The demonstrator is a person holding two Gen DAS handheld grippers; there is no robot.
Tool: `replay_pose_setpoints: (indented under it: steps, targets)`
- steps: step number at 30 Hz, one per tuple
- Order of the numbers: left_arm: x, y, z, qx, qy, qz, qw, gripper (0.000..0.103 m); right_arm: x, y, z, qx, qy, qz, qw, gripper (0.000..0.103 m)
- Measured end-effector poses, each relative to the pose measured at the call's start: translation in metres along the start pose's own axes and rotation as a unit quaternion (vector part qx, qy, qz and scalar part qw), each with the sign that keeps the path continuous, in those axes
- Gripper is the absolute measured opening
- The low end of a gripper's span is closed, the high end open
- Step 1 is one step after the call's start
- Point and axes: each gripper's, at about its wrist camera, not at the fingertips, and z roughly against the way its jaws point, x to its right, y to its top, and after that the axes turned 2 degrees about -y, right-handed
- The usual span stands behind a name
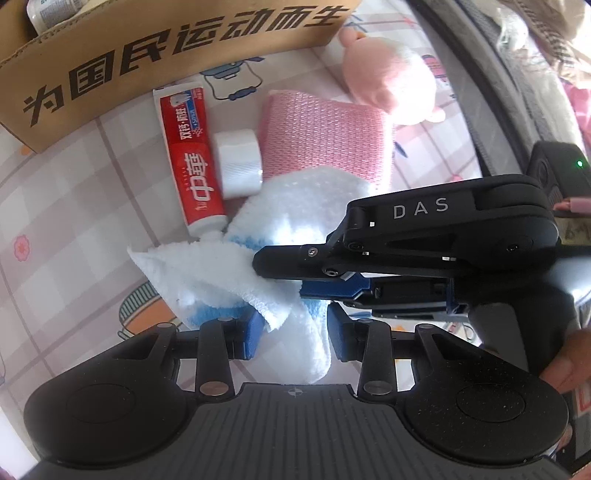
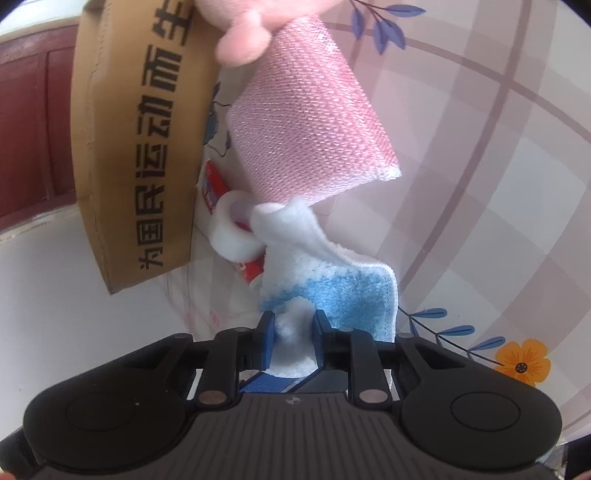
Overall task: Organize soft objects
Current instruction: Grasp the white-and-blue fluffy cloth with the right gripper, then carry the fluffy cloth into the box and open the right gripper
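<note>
A white towel with blue patches [image 1: 295, 206] lies crumpled on the checked tablecloth [image 1: 74, 206], in front of a folded pink knit cloth [image 1: 325, 136] and a pink plush toy [image 1: 384, 70]. My left gripper [image 1: 295, 332] points steeply down, and a fold of the towel fills the gap between its blue pads. My right gripper [image 1: 280, 280] reaches in from the right and pinches the same towel. In the right wrist view, the right gripper [image 2: 293, 339] has white towel [image 2: 332, 291] bunched tight between its pads. The pink cloth [image 2: 310, 122] lies beyond, and part of the plush toy [image 2: 243, 33] shows at the top.
A cardboard box [image 1: 147, 66] with black lettering stands at the back left. A red toothpaste tube [image 1: 192, 158] and a white tape roll [image 1: 238, 162] lie against the towel's far edge. A person's hand [image 1: 569, 362] holds the right gripper's handle.
</note>
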Motion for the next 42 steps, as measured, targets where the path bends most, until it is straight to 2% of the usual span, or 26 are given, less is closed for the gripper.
replay_pose_setpoints:
  steps: [7,14,21,28,33,39,42]
  targets:
    - [0.005,-0.003,0.019,0.008,-0.017,-0.001,0.9998,0.036,-0.022,-0.004,0.014,-0.026,0.012,0.035,0.999,0.021]
    - [0.021,0.000,0.076,0.039,-0.030,-0.012,0.9987,0.036,-0.078,-0.012,0.051,-0.047,0.035,0.093,0.994,0.020]
    - [0.030,0.016,0.145,0.102,-0.019,-0.010,0.9945,0.036,-0.154,-0.002,0.079,-0.056,0.075,0.157,0.983,0.020]
    - [0.020,0.066,0.187,0.178,0.004,0.020,0.9838,0.036,-0.228,0.048,0.087,-0.056,0.105,0.223,0.967,0.020]
    - [0.004,0.106,0.183,0.204,0.010,0.045,0.9779,0.036,-0.261,0.092,0.063,-0.071,0.078,0.254,0.961,0.020]
    - [-0.017,0.146,0.143,0.193,0.003,0.085,0.9775,0.036,-0.273,0.139,0.016,-0.093,0.004,0.298,0.950,0.020]
    - [-0.028,0.159,0.117,0.176,0.001,0.104,0.9789,0.036,-0.274,0.155,-0.010,-0.106,-0.042,0.328,0.938,0.020]
